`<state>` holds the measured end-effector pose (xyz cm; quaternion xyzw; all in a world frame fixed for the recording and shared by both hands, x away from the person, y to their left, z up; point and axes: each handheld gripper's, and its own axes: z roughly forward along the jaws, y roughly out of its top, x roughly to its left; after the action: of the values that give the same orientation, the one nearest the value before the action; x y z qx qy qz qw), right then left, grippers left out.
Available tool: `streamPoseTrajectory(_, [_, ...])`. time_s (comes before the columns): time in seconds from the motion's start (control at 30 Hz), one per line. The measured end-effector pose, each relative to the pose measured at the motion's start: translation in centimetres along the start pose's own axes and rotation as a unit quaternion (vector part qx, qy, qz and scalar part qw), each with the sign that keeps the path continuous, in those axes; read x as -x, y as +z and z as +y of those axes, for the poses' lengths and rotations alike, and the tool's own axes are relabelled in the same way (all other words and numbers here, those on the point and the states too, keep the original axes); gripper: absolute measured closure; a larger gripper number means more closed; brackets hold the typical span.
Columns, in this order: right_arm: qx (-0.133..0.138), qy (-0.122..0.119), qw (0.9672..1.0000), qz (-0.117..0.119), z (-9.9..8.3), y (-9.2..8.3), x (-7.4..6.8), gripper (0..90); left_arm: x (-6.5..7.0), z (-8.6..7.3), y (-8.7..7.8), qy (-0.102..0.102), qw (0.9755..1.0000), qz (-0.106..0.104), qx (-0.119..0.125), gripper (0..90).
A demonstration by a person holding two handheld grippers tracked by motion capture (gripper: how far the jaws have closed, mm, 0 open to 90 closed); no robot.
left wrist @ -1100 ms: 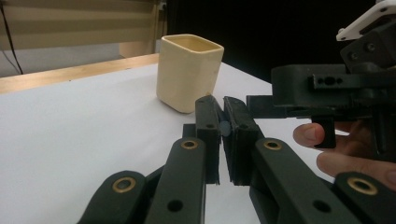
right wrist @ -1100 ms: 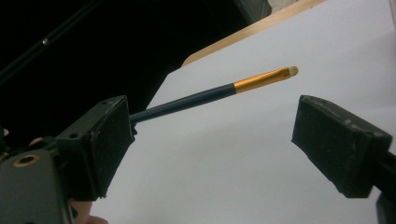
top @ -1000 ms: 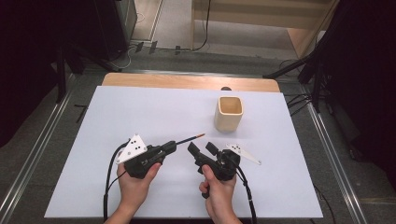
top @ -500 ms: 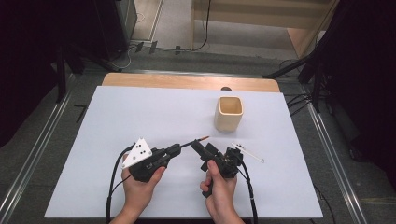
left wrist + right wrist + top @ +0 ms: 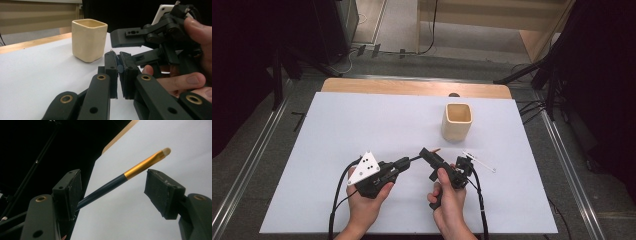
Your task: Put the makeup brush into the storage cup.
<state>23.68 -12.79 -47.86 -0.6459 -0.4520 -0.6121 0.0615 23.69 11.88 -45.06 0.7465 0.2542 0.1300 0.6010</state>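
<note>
My left gripper [image 5: 406, 162] is shut on the end of a thin brush [image 5: 417, 158] with a dark blue handle, a gold ferrule and a pale tip. The brush points right, towards a cream square cup [image 5: 457, 122]. In the left gripper view the jaws of the left gripper [image 5: 119, 72] pinch the handle end of the brush [image 5: 120, 68], with the cup [image 5: 88, 40] beyond. My right gripper [image 5: 428, 162] stands open with its jaws on either side of the brush. In the right gripper view the brush [image 5: 140, 166] runs between the spread jaws of the right gripper [image 5: 115, 192], close to the left pad.
A white sheet [image 5: 362, 125] covers the table, and a wooden strip [image 5: 412, 87] shows along its far edge. Metal rails and cables lie on the floor at both sides. The right gripper [image 5: 150, 37] and its hand crowd the right of the left gripper view.
The left gripper has carried the brush slightly right and nearer. The right gripper has rolled and moved in, so its open jaws now straddle the brush.
</note>
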Motion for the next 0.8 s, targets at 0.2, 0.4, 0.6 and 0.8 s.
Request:
streamPoseTrajectory(0.2, [0.002,0.003,1.0,0.008,0.15,0.01,0.19,40.6,0.18,-0.06,0.12,0.005,1.0,-0.005,0.0,85.9])
streamPoseTrajectory(0.4, [-0.002,0.01,0.9998,0.016,0.15,0.09,0.55,49.2,0.28,-0.09,0.2,0.006,0.9999,-0.009,0.0,85.9])
streamPoseTrajectory(0.6, [-0.002,0.012,0.9995,0.028,0.27,0.05,0.74,53.7,0.26,-0.13,0.21,0.006,0.9999,-0.01,0.0,85.9])
streamPoseTrajectory(0.8, [0.003,0.014,0.9988,0.046,0.55,-0.18,0.79,61.5,0.23,-0.31,0.4,0.008,0.9999,-0.014,-0.006,85.9])
